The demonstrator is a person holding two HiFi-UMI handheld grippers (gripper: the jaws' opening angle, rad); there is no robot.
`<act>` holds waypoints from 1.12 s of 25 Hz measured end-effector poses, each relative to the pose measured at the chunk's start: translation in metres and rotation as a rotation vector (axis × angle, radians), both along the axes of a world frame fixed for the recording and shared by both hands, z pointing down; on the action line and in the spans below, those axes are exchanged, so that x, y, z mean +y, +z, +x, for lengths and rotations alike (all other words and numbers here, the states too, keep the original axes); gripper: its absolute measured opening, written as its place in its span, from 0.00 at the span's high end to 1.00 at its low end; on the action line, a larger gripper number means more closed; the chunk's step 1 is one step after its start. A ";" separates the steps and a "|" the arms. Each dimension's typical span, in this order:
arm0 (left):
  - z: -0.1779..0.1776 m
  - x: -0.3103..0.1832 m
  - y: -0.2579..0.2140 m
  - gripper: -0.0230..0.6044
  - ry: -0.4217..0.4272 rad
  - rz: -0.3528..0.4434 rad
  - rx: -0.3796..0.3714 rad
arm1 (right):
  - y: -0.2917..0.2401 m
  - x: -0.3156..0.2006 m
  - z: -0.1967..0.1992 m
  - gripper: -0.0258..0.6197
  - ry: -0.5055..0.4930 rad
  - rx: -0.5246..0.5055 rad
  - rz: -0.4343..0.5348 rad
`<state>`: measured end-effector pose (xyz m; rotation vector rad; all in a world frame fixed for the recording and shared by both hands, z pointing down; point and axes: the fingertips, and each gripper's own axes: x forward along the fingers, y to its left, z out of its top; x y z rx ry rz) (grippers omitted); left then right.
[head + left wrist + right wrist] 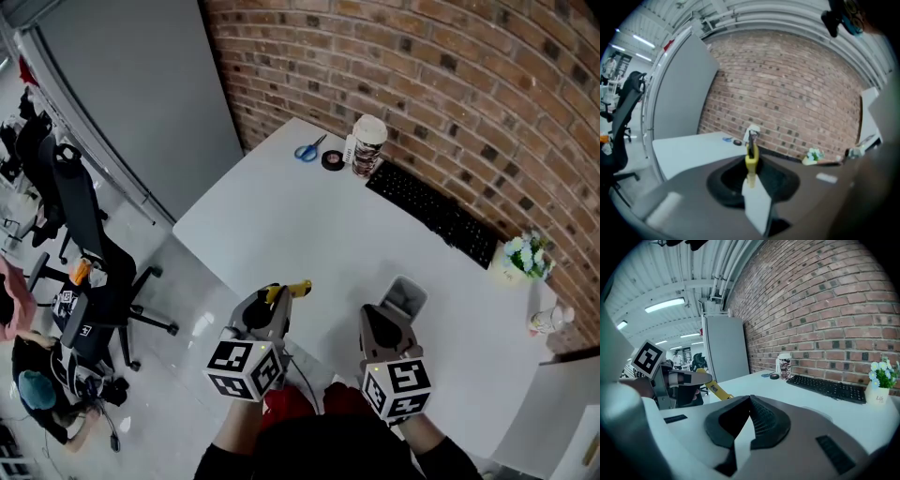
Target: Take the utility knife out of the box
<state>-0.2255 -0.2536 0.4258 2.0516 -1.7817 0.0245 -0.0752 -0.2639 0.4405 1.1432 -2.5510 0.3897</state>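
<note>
**Utility knife** [290, 290] [751, 161]: yellow body, clamped between the pads of the left tongs [272, 302] [751, 174]. It is held clear of the white surface [281, 216], at lower centre of the head view, above that surface's near edge. In the left gripper view it stands upright in the middle of the frame, its dark end uppermost. In the right gripper view the same knife [714, 389] juts from the left tongs [679, 383] at centre left.

**Right tongs** [389, 317] [750, 401]: clenched, the ribbed pads meeting at their tips with nothing between them. They sit at lower right of the head view, beside the left tongs and apart from them. A grey rectangular form [405, 296] lies just ahead of them; whether it is the box cannot be told.

**Far edge of the surface**, along the brick wall [450, 84], upper centre to right:
- blue-handled scissors [306, 151]
- a black tape roll [333, 159]
- a lidded cup [367, 144]
- a black keyboard [436, 212]
- a small pot of flowers [523, 259]

**Floor**, at left: a black office chair [89, 246].
</note>
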 end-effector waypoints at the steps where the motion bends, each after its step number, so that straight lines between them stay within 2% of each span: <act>1: -0.006 0.000 0.000 0.87 -0.001 -0.002 0.001 | 0.000 0.001 -0.007 0.95 -0.003 0.001 0.000; 28: -0.145 0.019 0.013 0.87 -0.055 -0.016 -0.015 | -0.006 0.006 -0.156 0.95 -0.089 0.010 0.030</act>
